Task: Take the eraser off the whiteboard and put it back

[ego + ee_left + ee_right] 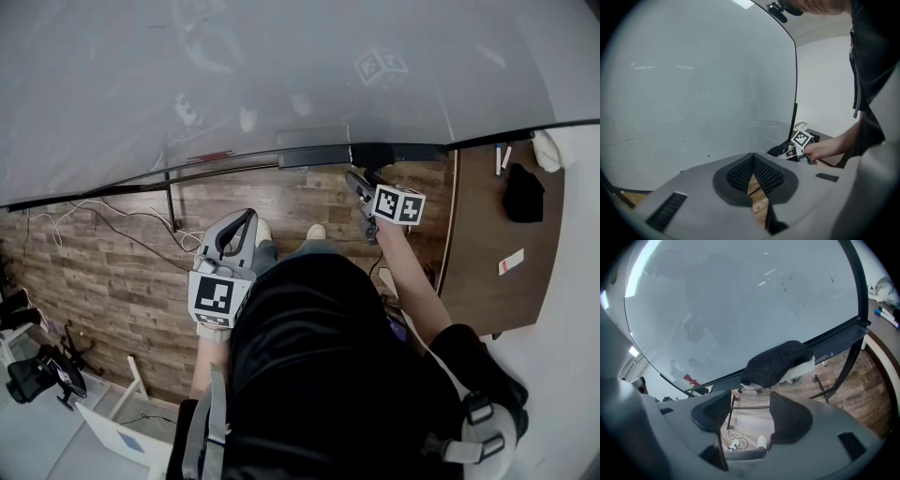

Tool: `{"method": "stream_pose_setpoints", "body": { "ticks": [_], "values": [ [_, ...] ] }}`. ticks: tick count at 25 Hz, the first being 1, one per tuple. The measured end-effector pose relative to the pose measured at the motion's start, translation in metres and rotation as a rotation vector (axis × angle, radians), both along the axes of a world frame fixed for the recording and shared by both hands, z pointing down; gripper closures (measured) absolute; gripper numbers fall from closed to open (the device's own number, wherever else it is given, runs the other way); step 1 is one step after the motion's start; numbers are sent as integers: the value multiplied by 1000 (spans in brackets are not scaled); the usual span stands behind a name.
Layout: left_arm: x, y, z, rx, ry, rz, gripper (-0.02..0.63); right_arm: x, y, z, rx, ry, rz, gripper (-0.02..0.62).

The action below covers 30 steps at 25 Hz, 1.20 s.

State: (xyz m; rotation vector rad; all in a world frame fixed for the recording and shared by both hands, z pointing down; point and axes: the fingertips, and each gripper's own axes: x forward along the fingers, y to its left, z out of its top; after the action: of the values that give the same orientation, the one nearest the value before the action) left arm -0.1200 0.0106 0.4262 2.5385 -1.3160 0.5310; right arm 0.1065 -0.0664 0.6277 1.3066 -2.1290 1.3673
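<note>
**Right jaws and eraser at the board's ledge.** Your right gripper [750, 405] points down at the foot of the whiteboard [740, 296]. Its jaws stand wide apart and hold nothing. The eraser [778, 363] lies just beyond their tips, on the narrow ledge [839, 336] under the board, not between the pads. Your left gripper [753, 161] hangs aside with its jaws closed tip to tip and nothing between them.

**Hazards.**
- The ledge is thin, and the eraser seems to sit partly proud of its front lip, so a nudge from either jaw tip could tip it off onto the plank floor [122, 262].
- If you close from here, the pads may land on the soft top and not on the firm body. The pile would compress and the block could twist or slip out.
- A jaw driven too far forward would strike the glossy board face.

**Materials and shapes.**
- The eraser is a rounded oblong with a dark, nubbly felt-like layer over a smooth white, plastic-looking base.
- The board is pale grey and reflective, with a few faint specks, and has a dark slim frame.
- The ledge is a flat dark strip that looks like metal.
- The jaw pads are black and finely ribbed — set in matte grey shells.
- The floor is wood-grain planking.
</note>
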Motion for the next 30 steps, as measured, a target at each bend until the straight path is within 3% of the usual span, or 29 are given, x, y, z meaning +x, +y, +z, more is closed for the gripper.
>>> {"method": "stream_pose_setpoints", "body": {
  "ticks": [11, 21, 30],
  "values": [
    [16, 1, -1, 10, 29, 86, 600, 9, 25, -45, 135, 136, -17, 351],
    [30, 1, -5, 23, 64, 185, 600, 7, 49, -112, 340, 310, -48, 468],
    [42, 1, -11, 25, 106, 275, 600, -4, 76, -182, 519, 367, -33, 537]
  ]
}}
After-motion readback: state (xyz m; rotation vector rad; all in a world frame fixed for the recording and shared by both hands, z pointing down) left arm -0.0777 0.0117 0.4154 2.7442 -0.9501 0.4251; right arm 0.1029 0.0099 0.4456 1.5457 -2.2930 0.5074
